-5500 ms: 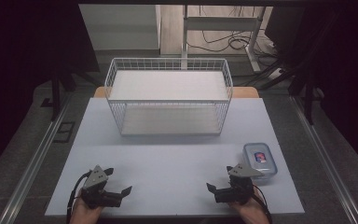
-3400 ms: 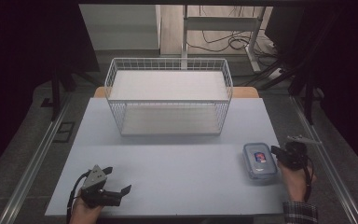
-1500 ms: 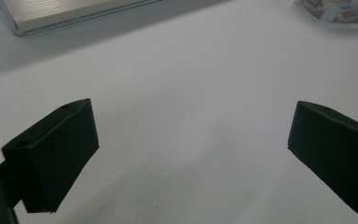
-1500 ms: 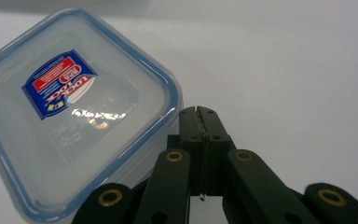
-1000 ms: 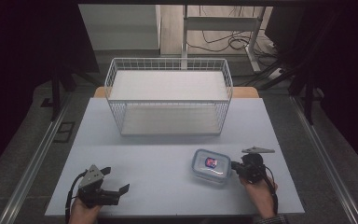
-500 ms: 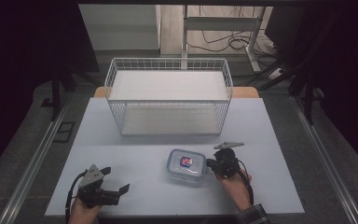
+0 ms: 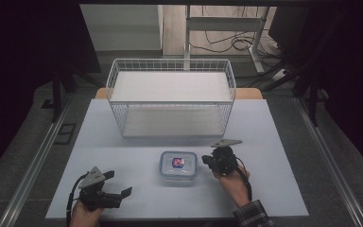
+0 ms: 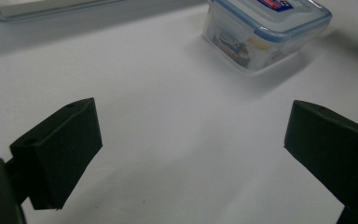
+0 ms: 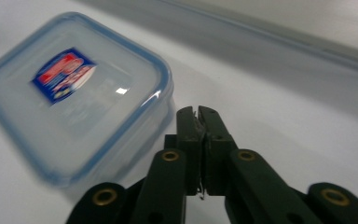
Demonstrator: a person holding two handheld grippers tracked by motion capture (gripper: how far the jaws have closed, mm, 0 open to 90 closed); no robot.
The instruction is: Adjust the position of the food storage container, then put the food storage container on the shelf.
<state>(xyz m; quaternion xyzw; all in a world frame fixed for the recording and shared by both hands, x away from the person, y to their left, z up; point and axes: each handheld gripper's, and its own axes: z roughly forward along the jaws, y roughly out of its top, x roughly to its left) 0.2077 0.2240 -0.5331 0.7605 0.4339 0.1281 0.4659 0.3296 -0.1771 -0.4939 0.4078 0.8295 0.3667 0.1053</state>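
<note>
A clear plastic box with a blue-rimmed lid and a red-and-blue label (image 7: 178, 165) (image 9: 70, 93) lies flat on the white table, front centre. My right gripper (image 7: 205, 162) (image 9: 197, 111) is shut, its tips low against the box's right side near a corner. My left gripper (image 7: 124, 193) (image 8: 191, 121) rests at the front left, open, with nothing between its jaws. It points toward the box (image 8: 265, 32), which stands some way ahead of it.
A white wire basket (image 7: 170, 65) with a white sheet on its floor stands at the back middle of the table (image 7: 274, 142). Bare tabletop lies between the box and the basket. Dark floor and metal rails flank the table.
The box has slid left from the table's right side to the front centre, with my shut right gripper following right behind it. My left gripper has stayed put.
</note>
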